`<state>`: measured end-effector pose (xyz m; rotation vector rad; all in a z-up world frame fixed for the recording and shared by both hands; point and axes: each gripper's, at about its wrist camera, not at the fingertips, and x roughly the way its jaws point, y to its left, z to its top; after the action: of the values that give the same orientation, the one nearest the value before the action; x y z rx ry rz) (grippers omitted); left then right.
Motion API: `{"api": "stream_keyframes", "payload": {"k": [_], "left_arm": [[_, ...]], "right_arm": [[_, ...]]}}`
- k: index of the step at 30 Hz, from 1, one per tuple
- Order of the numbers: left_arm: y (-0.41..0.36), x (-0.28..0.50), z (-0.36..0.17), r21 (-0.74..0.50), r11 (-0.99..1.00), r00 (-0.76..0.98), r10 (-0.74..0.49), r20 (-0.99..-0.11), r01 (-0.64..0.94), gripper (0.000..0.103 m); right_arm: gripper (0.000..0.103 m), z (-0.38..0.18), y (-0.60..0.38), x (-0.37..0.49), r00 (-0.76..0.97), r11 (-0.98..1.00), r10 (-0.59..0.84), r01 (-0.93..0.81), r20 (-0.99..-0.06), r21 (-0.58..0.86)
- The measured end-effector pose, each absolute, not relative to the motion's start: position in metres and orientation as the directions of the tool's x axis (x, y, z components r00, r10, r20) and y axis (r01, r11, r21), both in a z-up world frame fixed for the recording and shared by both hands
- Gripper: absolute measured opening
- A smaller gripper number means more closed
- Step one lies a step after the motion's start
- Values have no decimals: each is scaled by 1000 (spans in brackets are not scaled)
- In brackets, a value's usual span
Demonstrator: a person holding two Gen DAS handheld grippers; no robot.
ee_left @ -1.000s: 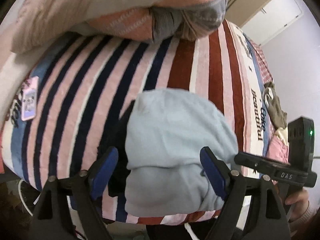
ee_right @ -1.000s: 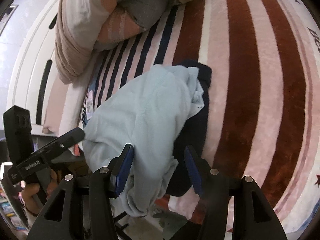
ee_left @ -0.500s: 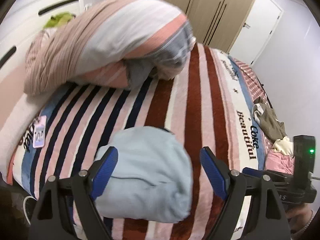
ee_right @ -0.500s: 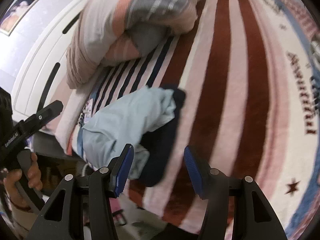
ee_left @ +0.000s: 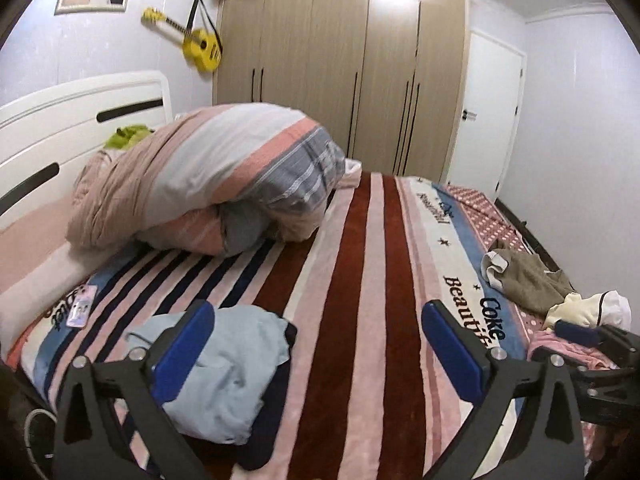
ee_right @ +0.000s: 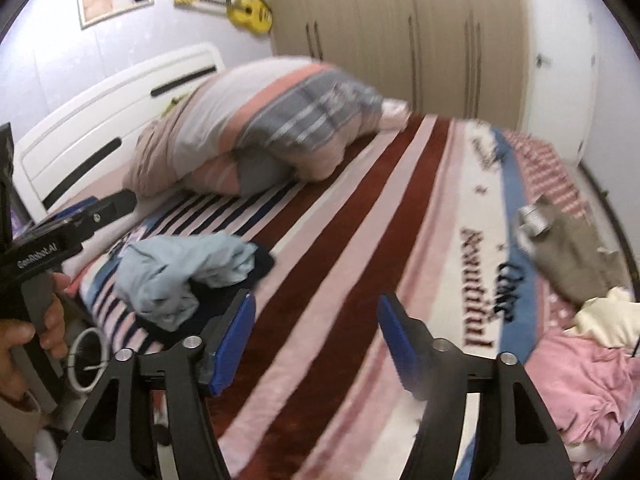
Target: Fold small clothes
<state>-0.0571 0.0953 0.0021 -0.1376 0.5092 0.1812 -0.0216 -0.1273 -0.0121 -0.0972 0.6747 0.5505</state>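
Observation:
A folded light blue garment (ee_left: 228, 364) (ee_right: 180, 268) lies on a dark navy piece near the bed's left front corner. My left gripper (ee_left: 316, 344) hangs over the striped blanket (ee_left: 352, 280) to the right of that bundle, its jaws opening wide with nothing between them. My right gripper (ee_right: 316, 340) is also above the blanket, jaws opening and empty, the blue bundle off to its left. Loose clothes wait at the right edge: a brown garment (ee_left: 524, 276) (ee_right: 576, 256), a cream one (ee_left: 584, 308) (ee_right: 608, 320) and a pink one (ee_right: 584, 384).
A rolled striped duvet (ee_left: 208, 184) fills the head of the bed by the white headboard (ee_left: 76, 120). A phone (ee_left: 80, 306) lies on the left edge. A wardrobe (ee_left: 352, 60) and a door (ee_left: 492, 112) stand behind. A hand (ee_right: 44, 320) holds the left gripper's handle.
Both grippers have let go of the blue bundle, opened wider and pulled up and away from it, swinging right. The bundle now rests on the bed at the left.

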Motion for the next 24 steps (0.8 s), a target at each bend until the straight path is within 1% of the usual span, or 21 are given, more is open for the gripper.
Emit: {"api": "stream_keyframes", "payload": {"k": [1, 2, 4, 6, 10, 14, 20, 24], "left_arm": [[90, -59, -5, -77, 976, 869, 144, -474, -204, 102], [86, -61, -12, -69, 977, 878, 150, -454, -202, 102], [79, -66, -30, -54, 980, 899, 151, -411, -189, 102], [73, -71, -46, -41, 984, 914, 143, -380, -172, 102], [61, -78, -74, -19, 988, 938, 140, -318, -154, 102], [56, -84, -90, -12, 991, 951, 127, -283, -136, 102], [45, -85, -108, 18, 993, 958, 116, -262, -115, 102], [42, -82, -117, 15, 995, 961, 102, -256, -102, 102]], "right_arm": [[76, -15, -133, -26, 669, 856, 449, -512, -593, 70], [79, -21, -137, -31, 697, 859, 445, -510, -562, 48], [93, -33, -142, -40, 737, 864, 443, -503, -510, 24], [101, -52, -146, -49, 768, 865, 449, -501, -456, 8], [102, -79, -151, -59, 802, 874, 444, -486, -399, -4], [102, -103, -159, -60, 830, 890, 424, -455, -362, -1], [102, -117, -170, -66, 861, 907, 397, -422, -317, -10], [102, -120, -176, -69, 877, 915, 382, -404, -290, -15]]}}
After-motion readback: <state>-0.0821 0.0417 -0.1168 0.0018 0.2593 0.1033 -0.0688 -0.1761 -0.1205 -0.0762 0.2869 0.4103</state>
